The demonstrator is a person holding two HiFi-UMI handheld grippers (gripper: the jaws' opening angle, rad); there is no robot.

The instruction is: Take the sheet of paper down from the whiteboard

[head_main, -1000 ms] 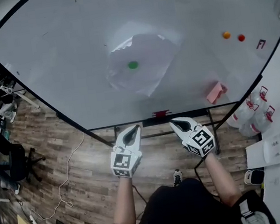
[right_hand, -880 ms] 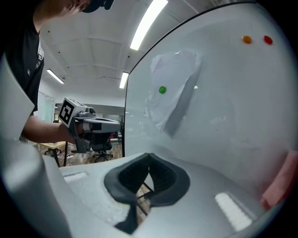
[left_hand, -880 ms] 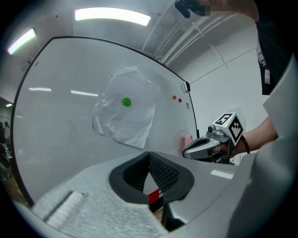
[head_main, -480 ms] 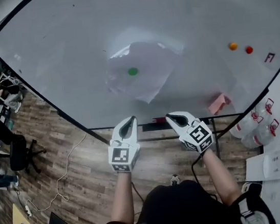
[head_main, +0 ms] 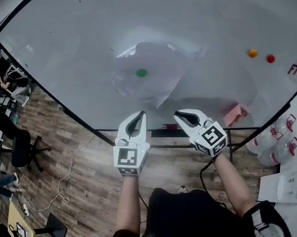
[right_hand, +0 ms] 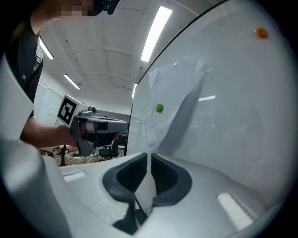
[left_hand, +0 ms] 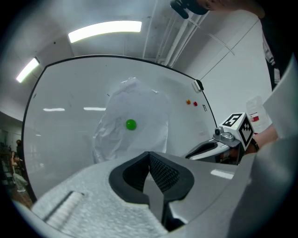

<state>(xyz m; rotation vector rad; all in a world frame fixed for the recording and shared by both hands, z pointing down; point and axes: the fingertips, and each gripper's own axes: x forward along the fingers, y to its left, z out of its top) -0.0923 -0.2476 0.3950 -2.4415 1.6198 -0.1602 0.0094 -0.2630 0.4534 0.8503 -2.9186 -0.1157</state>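
Up toward the whiteboard (head_main: 62, 50) we lift both tongs: left tongs (head_main: 141, 114) and right tongs (head_main: 177, 114), each pressed together and empty, below the sheet of paper (head_main: 157, 84) under its green magnet (head_main: 141, 73).

Clear air fronts the whiteboard (head_main: 74, 54); green magnet (head_main: 141, 73) caps the sheet (head_main: 158, 86).

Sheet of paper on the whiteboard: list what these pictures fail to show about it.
Head view: any writing on the sheet of paper, too pale and creased to tell.
Left gripper view: its lower edge, behind the left gripper.
Right gripper view: its bottom corner, behind the right gripper.
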